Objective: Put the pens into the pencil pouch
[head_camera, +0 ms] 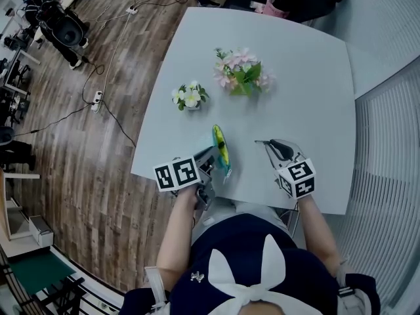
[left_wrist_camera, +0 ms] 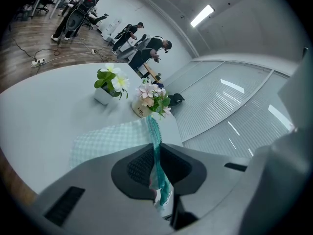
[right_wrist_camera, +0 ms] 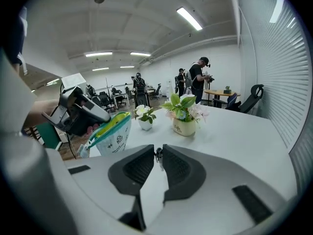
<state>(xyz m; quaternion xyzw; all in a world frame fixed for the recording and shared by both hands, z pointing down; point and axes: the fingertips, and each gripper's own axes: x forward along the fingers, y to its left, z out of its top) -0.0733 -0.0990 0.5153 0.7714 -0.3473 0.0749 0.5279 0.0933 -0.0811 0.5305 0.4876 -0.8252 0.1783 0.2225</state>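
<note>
Left gripper clamps the pencil pouch mouth-up, length running from the table's near edge farward; right gripper pinches a pen.

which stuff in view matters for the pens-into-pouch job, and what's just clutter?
Job:
- pencil pouch, pinched in the left tongs
- thin dark item, likely a pen, between the right tongs

Lying about:
- white-flower pot
- pink-flower pot
- cables on the floor beside the table
</note>
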